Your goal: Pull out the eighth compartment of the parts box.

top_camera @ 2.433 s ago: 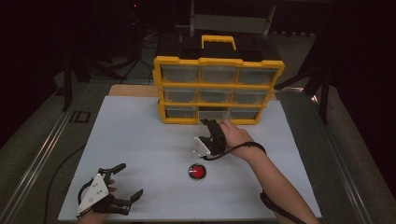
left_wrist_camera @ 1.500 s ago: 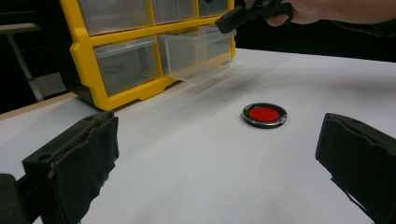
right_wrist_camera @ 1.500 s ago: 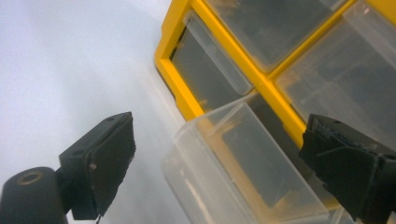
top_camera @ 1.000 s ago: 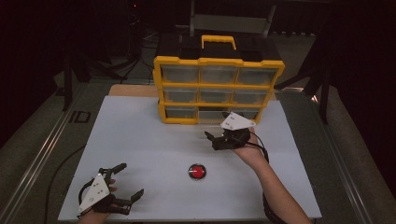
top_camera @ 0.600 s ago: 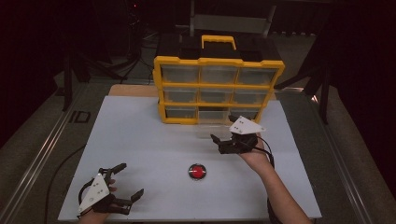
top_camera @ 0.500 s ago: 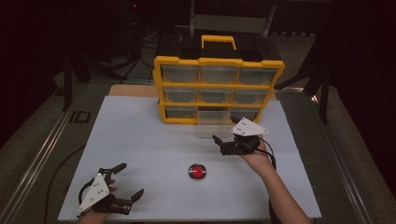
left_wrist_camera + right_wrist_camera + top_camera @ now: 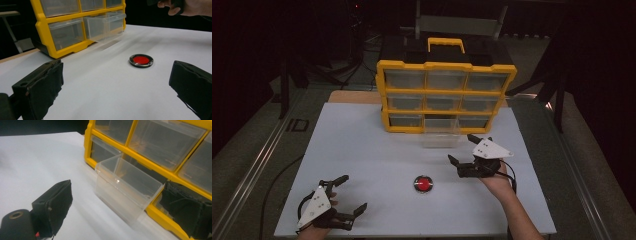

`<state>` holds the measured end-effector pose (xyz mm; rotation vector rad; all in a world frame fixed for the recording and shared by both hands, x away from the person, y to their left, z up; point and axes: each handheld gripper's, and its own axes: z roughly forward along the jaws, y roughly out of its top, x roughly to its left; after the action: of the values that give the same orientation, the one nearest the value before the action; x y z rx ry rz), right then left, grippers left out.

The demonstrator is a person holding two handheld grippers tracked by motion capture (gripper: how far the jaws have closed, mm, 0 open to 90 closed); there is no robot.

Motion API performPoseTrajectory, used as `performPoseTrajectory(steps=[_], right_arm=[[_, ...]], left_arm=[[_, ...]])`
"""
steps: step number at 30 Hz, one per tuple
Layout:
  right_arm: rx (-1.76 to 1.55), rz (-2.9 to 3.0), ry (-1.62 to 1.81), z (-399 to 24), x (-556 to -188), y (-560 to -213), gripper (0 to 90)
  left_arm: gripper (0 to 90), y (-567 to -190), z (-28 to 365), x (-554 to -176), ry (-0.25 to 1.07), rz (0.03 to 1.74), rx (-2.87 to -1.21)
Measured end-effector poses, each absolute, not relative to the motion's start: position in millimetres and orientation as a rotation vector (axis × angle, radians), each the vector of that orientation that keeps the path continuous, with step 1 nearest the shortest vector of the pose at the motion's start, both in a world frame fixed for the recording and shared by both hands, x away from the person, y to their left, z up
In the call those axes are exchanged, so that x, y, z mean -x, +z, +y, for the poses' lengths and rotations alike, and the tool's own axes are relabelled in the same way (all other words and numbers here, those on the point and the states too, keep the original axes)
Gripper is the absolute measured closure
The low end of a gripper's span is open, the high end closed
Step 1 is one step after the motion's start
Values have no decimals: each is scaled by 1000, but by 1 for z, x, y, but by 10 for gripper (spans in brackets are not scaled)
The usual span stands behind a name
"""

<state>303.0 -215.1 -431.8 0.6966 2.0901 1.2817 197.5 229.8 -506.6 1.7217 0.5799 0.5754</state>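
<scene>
A yellow drawer organizer (image 7: 447, 65) with clear drawers stands at the back of the white table (image 7: 362, 150). Its bottom middle drawer (image 7: 441, 132) is pulled out and looks empty. A round red disc with a dark rim (image 7: 423, 183) lies on the table in front of it. My right gripper (image 7: 460, 148) hovers open just right of the disc, a short way in front of the drawer. In the right gripper view the drawer (image 7: 127, 187) sits between the spread jaws but apart from them. My left gripper (image 7: 355, 192) rests open at the front left, and its view faces the disc (image 7: 141, 60).
The organizer's black top with a yellow handle (image 7: 446, 44) rises behind the drawers. Dark floor and metal rails (image 7: 257, 165) flank the table. In the left gripper view the other hand (image 7: 190, 7) shows at the top right.
My right gripper has drawn back from the bottom middle drawer's front, moving right and toward me, open. The drawer now stands pulled out. The left gripper and disc have not moved.
</scene>
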Motion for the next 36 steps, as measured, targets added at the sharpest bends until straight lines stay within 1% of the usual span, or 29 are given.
performPoseTrajectory(steps=[17,18,20,24,31,36], right_arm=[[-749,2073,1339,-244,-277,-462,98],[-752,2075,1326,-246,-275,-464,130],[-757,2095,1333,-248,-272,-467,135],[-762,2093,1304,-252,-266,-472,126],[-817,2050,1359,-267,-257,-477,102],[-860,2018,1353,-276,-247,-482,102]], left_arm=[[1,-506,231,-198,577,590,-1716],[1,-507,231,-198,577,590,-1716],[1,-507,231,-199,577,590,-1719],[1,-507,231,-198,578,592,-1719],[1,-507,231,-199,576,593,-1721],[1,-507,232,-199,570,600,-1716]])
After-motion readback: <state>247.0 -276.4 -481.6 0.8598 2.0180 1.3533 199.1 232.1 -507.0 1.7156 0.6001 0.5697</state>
